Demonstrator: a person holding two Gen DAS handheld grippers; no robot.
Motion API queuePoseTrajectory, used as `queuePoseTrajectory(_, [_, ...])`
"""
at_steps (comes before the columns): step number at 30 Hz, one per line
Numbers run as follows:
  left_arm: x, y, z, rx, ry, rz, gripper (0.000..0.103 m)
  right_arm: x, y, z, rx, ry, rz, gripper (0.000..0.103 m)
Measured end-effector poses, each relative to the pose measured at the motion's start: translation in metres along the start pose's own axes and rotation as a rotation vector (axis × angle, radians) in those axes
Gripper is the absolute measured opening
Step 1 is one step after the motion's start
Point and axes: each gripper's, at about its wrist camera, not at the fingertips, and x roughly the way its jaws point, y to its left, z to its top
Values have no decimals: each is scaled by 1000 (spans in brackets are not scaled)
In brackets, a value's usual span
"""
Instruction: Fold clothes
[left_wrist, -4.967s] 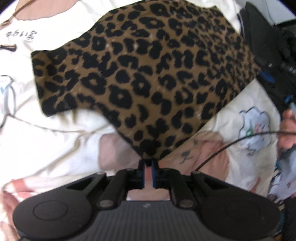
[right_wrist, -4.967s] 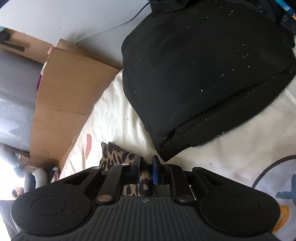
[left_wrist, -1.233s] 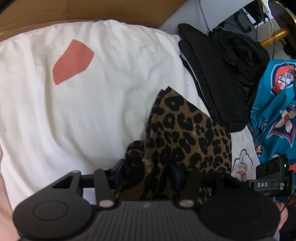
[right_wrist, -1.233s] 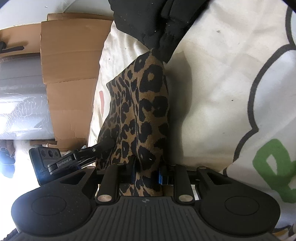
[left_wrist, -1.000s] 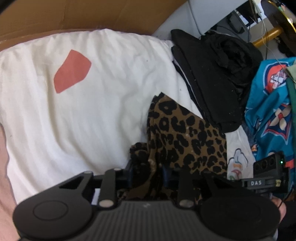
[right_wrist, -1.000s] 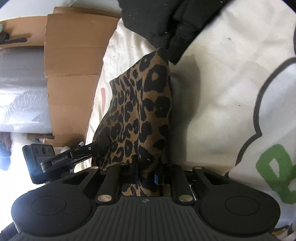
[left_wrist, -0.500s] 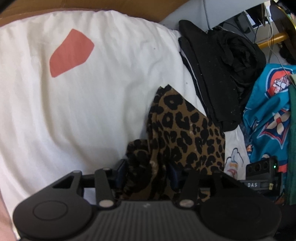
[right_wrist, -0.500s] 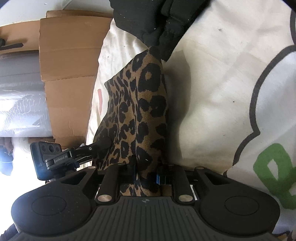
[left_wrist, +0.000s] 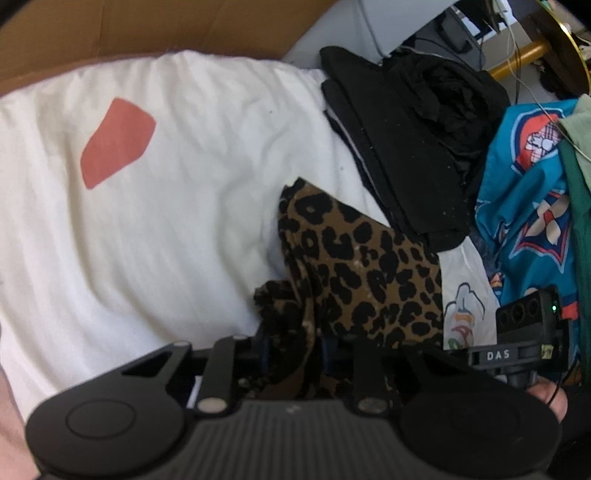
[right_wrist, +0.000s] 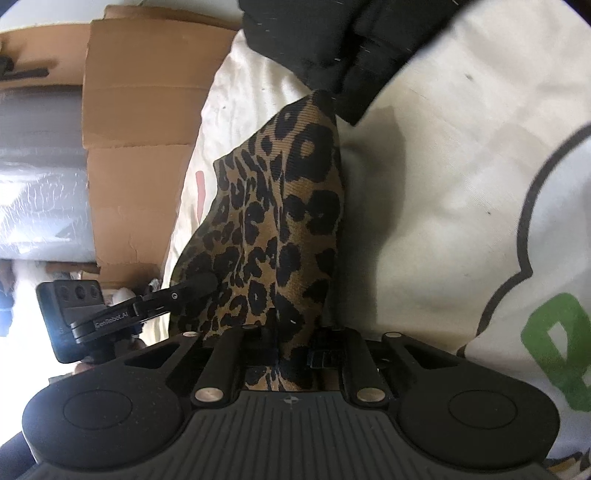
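left gripper (left_wrist: 291, 350) clamps bunched edge of leopard garment (left_wrist: 354, 266) | right gripper (right_wrist: 291, 350) pinches opposite edge — cloth spans ahead, likely held taut for folding | black clothes (left_wrist: 402, 147) beyond

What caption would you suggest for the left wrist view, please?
Left gripper clamps bunched leopard-print garment over a white sheet, beside folded black clothes.

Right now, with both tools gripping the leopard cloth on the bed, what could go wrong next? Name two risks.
1. The leopard cloth is bunched thick in the left tool, so the fold may come out lumpy or uneven.
2. Its far corner meets the black pile; pulling on could drag or topple that stack. The right tool grips only a narrow strip, which might slip.
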Motion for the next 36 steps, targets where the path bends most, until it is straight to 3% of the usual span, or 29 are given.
queuePoseTrajectory(21, [-99,-58,-25,-119,-196,114,23,-28,78,2,-226,-43,63,9])
queuePoseTrajectory(36, [-186,-123,-22,-158,-330,160,23,-93,168,6,-368,-58,80,9])
